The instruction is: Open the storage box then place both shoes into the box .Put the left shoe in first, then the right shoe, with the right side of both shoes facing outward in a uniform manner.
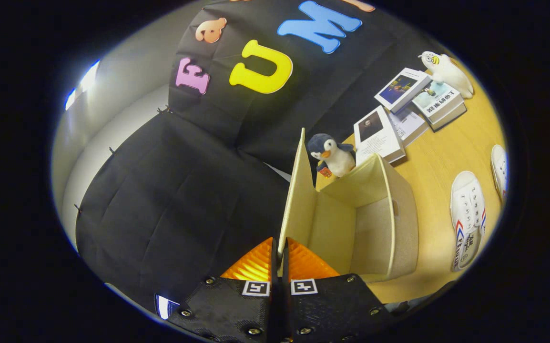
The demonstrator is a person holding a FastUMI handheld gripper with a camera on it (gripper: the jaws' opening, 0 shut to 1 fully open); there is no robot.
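gripper view: storage box [380,214] sits on the table [437,171], lid [298,190] swung upright, its edge pinched between the closed fingers [299,262] of the gripper [279,255]. shoes [468,219] lie beyond the box, well apart.

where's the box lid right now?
In the gripper view the lid stands raised on edge above the open storage box, pinched between the tongs. The penguin toy sits just beyond it, with the shoes on the table past the box.
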